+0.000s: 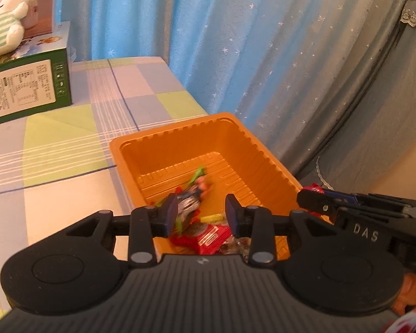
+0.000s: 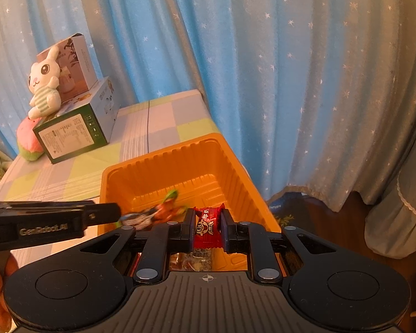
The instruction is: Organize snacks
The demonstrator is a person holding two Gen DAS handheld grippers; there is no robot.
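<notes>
- My left gripper [image 1: 202,215]: jaws partly apart, hanging over the near end of the orange tray [image 1: 235,136]. A blue-and-green wrapped snack [image 1: 190,197] lies against the left pad only; the right pad stands clear of it. It looks blurred, likely dropping free. I read this as a release, not a hold.
- That snack's long axis runs on a diagonal, green twisted tail pointing up and toward the tray's far wall, other end low by my left pad.
- My right gripper [image 2: 207,226]: jaws closed tight on a red wrapped candy [image 2: 206,226]. The candy stands upright between the pads, long axis vertical in the right wrist view, top edge above the fingertips, bottom edge below them, printed face toward the camera.
- It hangs above the tray's near right corner, not yet inside.
- Already in the tray at the near end: a red packet [image 1: 208,236] and a clear-wrapped sweet, hard to make out.
- Step in hand, as I judge it: dropping snacks into the tray, left first, right waiting.
- Next move: draw the left away, carry the right inward over open tray floor, lower, then part the jaws.
- Beyond: checked desk [image 1: 69,138], green box [image 1: 27,91], plush rabbit [image 1: 5,19], blue curtain [image 1: 235,41].
</notes>
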